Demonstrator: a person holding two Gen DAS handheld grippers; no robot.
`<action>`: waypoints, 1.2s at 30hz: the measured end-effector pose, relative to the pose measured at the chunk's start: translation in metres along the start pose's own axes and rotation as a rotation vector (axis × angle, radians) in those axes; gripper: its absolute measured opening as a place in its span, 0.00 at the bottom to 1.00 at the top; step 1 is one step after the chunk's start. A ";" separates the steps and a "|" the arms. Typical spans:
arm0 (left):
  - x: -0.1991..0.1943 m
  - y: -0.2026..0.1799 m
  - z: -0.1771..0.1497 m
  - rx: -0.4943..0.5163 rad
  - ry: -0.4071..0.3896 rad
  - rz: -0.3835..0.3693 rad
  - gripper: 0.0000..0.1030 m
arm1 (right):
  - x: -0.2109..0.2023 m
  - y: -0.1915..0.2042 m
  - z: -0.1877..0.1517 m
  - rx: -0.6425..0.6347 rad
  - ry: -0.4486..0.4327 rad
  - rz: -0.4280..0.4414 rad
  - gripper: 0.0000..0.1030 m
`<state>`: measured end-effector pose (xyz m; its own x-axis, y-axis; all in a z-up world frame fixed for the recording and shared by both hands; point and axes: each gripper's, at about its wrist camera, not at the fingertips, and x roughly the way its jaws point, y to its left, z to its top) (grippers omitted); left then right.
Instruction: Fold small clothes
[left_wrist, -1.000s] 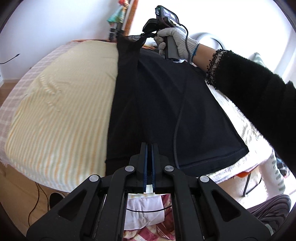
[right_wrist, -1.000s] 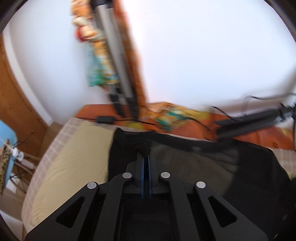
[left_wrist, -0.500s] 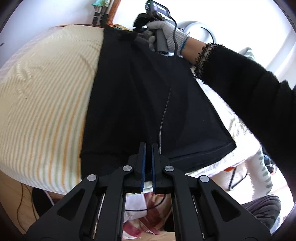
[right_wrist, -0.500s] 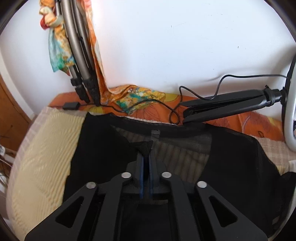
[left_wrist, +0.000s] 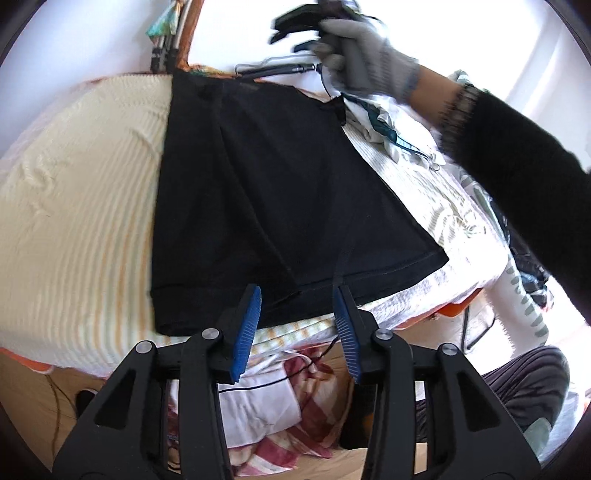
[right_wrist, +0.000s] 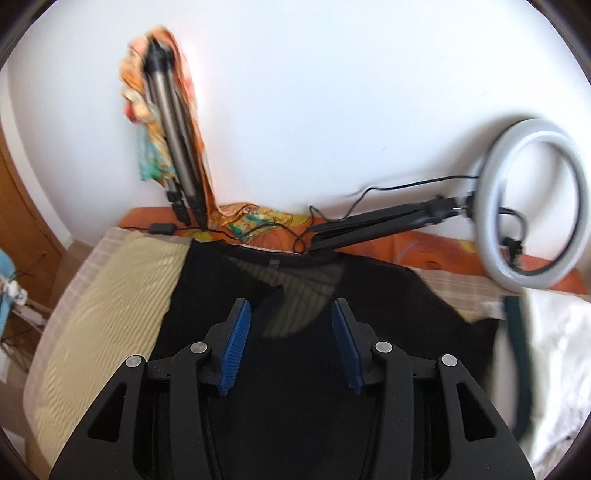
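A black T-shirt (left_wrist: 280, 192) lies flat on the yellow striped bed cover (left_wrist: 74, 206), its hem toward me and one side folded over lengthwise. My left gripper (left_wrist: 297, 295) is open and empty just above the hem. In the right wrist view the shirt (right_wrist: 303, 369) fills the foreground, its collar (right_wrist: 273, 264) at the far end. My right gripper (right_wrist: 290, 310) is open and empty above the shirt's neck area. It also shows blurred in the left wrist view (left_wrist: 314, 26), held up in a gloved hand above the far end.
A ring light (right_wrist: 535, 206) on a black arm (right_wrist: 380, 225) lies at the head of the bed. A tripod (right_wrist: 173, 147) with a colourful cloth leans on the wall. White clothes (left_wrist: 388, 129) are piled right of the shirt. Checked fabric (left_wrist: 288, 402) lies below the bed edge.
Both grippers opened and let go of the shirt, which now lies flat. The right gripper lifted away from the collar. The left gripper drew back from the hem.
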<state>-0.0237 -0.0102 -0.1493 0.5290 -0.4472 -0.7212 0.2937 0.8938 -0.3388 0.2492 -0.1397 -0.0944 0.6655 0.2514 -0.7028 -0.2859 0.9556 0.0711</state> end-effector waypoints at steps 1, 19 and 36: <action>-0.005 0.001 -0.002 0.002 -0.010 0.005 0.40 | -0.017 -0.001 -0.004 0.005 -0.010 0.008 0.44; -0.016 -0.064 -0.012 0.246 -0.128 0.070 0.40 | -0.179 -0.094 -0.131 0.192 -0.107 0.024 0.45; 0.103 -0.205 0.006 0.388 -0.007 -0.071 0.42 | -0.173 -0.209 -0.182 0.371 -0.102 0.078 0.45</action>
<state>-0.0244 -0.2401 -0.1505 0.5014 -0.5086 -0.7000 0.6081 0.7826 -0.1331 0.0681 -0.4105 -0.1170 0.7219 0.3216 -0.6128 -0.0817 0.9189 0.3860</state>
